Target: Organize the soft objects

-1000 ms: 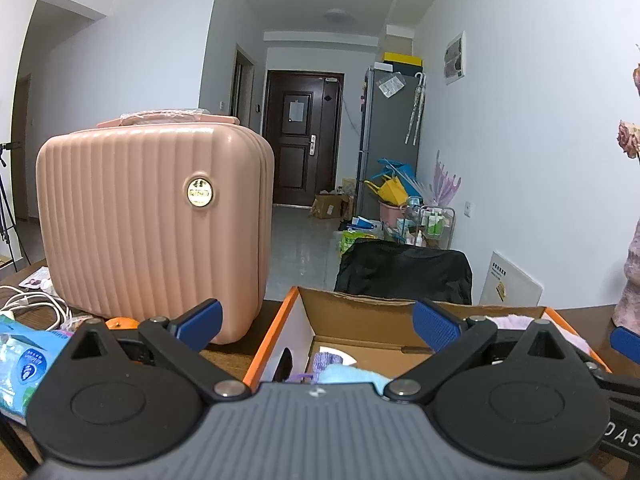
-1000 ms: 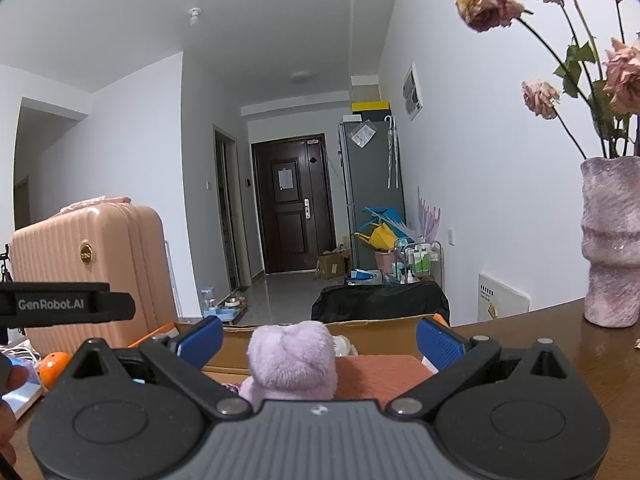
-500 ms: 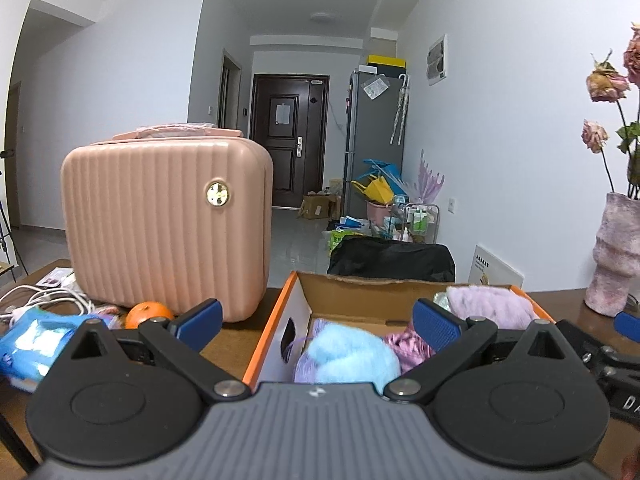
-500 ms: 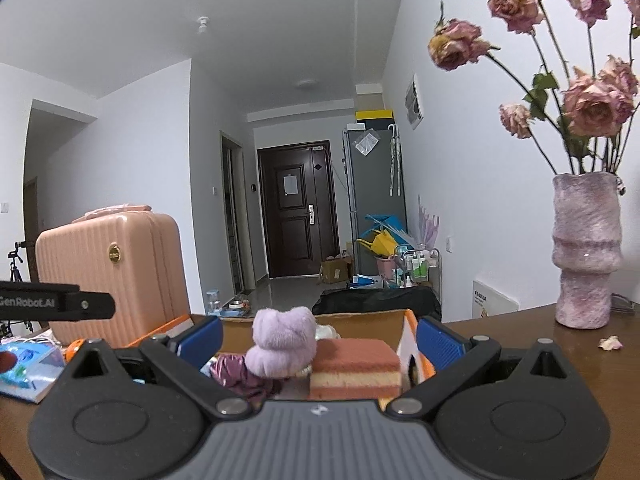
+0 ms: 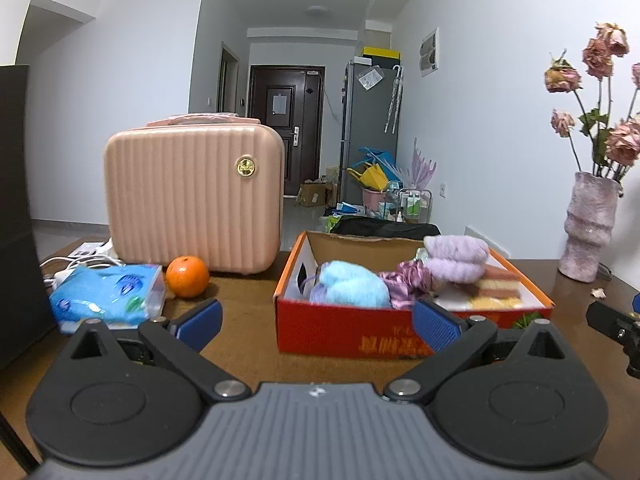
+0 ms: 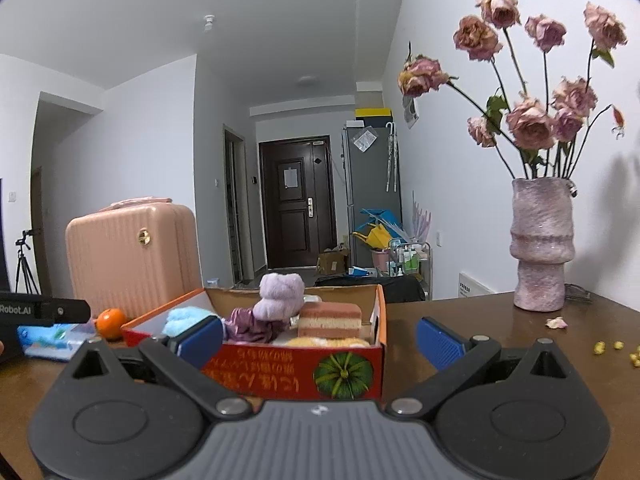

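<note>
A red and orange cardboard box (image 5: 344,334) (image 6: 280,364) sits on the brown table and holds soft things: a light blue fluffy piece (image 5: 354,286) (image 6: 182,318), a purple satin scrunchie (image 5: 406,280) (image 6: 248,326), a lilac plush (image 5: 458,258) (image 6: 280,294) and a layered sponge block (image 5: 502,280) (image 6: 330,318). My left gripper (image 5: 316,322) is open and empty, just in front of the box. My right gripper (image 6: 320,342) is open and empty too, before the box's near right corner.
A pink ribbed case (image 5: 192,198) (image 6: 130,250) stands left of the box. Beside it lie an orange (image 5: 187,276) (image 6: 110,322) and a blue tissue pack (image 5: 108,294). A vase of dried roses (image 6: 542,244) (image 5: 590,226) stands right, with petals and yellow crumbs (image 6: 612,348) nearby.
Both grippers have pulled back and up from the box, so the whole box and its front face now show. Both stay open and empty.
</note>
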Motion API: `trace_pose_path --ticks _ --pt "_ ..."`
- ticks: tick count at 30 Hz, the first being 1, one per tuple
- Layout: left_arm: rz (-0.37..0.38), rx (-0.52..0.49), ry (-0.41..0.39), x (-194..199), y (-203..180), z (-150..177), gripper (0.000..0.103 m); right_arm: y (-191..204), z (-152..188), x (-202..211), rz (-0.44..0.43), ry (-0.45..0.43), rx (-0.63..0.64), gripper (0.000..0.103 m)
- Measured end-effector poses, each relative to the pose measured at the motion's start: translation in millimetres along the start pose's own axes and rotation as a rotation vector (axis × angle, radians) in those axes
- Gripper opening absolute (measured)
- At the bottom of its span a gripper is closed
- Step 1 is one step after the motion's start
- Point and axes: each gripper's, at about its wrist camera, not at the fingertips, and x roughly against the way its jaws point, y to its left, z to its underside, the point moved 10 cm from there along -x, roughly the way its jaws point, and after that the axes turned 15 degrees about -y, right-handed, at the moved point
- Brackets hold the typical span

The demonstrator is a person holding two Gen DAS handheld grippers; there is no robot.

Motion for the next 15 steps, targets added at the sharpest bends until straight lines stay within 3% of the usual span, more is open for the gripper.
trace_pose_path --ticks 15 --pt "0.052 -0.033 -0.018 108.1 -4.2 12.7 0.103 9.1 -22.2 105.6 -0.011 -0.016 -0.008 0.103"
